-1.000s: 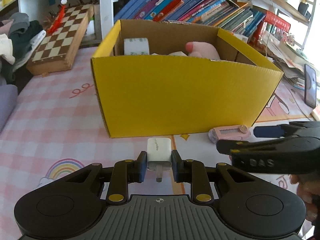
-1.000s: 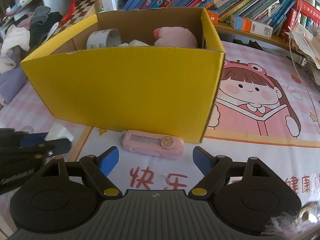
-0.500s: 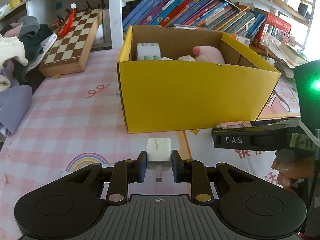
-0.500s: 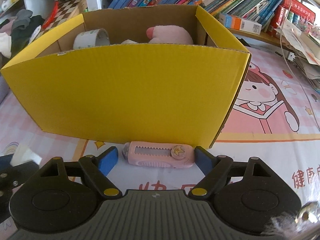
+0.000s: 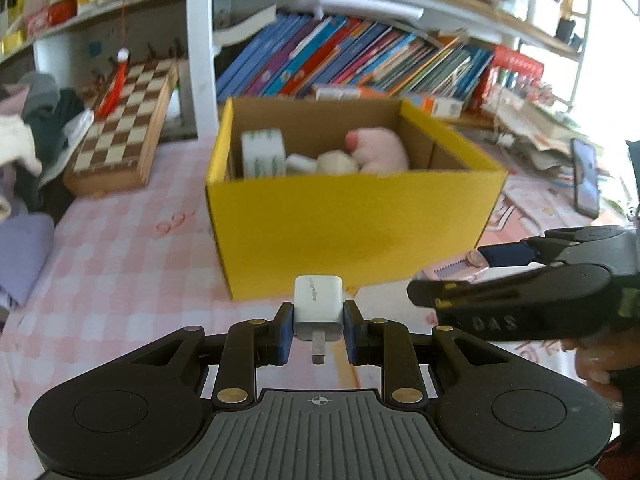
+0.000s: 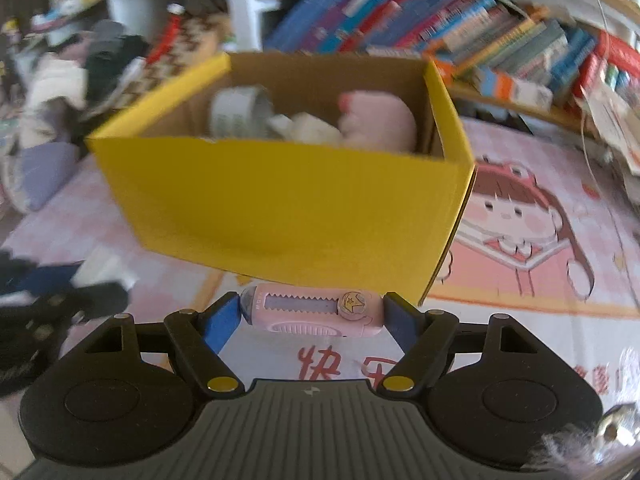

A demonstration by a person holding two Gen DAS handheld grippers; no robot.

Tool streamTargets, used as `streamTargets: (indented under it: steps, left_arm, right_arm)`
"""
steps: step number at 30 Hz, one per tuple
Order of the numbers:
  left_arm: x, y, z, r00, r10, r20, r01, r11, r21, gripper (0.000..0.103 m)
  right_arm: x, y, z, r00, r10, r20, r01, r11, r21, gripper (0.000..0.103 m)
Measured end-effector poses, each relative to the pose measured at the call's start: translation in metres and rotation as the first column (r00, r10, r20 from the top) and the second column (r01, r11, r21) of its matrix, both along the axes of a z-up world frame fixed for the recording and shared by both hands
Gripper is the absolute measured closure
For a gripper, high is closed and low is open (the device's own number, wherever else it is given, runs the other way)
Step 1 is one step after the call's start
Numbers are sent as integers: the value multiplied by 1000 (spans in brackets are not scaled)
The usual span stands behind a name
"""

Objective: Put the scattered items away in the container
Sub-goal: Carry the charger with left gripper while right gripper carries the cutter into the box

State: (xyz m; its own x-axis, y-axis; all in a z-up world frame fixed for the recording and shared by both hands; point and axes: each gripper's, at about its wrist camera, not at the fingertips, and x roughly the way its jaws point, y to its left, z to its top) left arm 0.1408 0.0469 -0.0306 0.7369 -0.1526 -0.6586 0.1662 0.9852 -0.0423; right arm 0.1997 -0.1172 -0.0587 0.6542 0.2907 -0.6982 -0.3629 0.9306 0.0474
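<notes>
so both grippers are loaded; left gripper has its jaws clamped on a white charger plug, prong pointing back toward the camera, held just in front of the yellow box and lower than its rim; right gripper grips a pink utility knife lengthwise, one blue pad at each end, slider and star button facing up, also short of the box's near wall; from the left view the knife shows off to the right, near the box's front right corner; box sits open on a pink checked mat with a cartoon girl print; inside the box: a tape roll, a pink plush, some whitish bits between them, too blurred to name; chessboard and a row of books behind; pile of clothes far left; a phone standing at the right edge.
</notes>
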Motion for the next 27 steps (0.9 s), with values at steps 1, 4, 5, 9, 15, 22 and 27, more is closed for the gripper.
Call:
streamTargets:
  steps: [1, 4, 5, 9, 15, 22, 27]
  left_arm:
    - [-2, -1, 5, 1000, -7, 18, 7, 1000, -1, 79]
    - [0, -3, 17, 998, -10, 57, 11, 1000, -4, 79]
    - [2, -3, 21, 998, -10, 68, 10, 1000, -5, 79]
    - [8, -5, 37, 993, -7, 114, 9, 1000, -11, 79]
    - [18, -6, 60, 983, -3, 182, 7, 1000, -20, 79]
    - [46, -17, 74, 977, -18, 214, 12, 999, 31, 79]
    - [85, -31, 58, 992, -32, 125, 21, 996, 89, 79]
  right_arm:
    - [-5, -2, 7, 1000, 17, 22, -17, 1000, 2, 27]
    - [-16, -8, 27, 994, 55, 97, -55, 998, 5, 27]
    - [-20, -10, 34, 990, 65, 124, -66, 998, 6, 27]
    - [-28, -17, 59, 971, 101, 218, -106, 994, 10, 27]
    - [-11, -27, 91, 942, 117, 314, -129, 992, 15, 27]
    - [40, -28, 110, 931, 148, 333, -171, 984, 41, 27]
    - [97, -16, 116, 961, 149, 233, -184, 974, 135, 27]
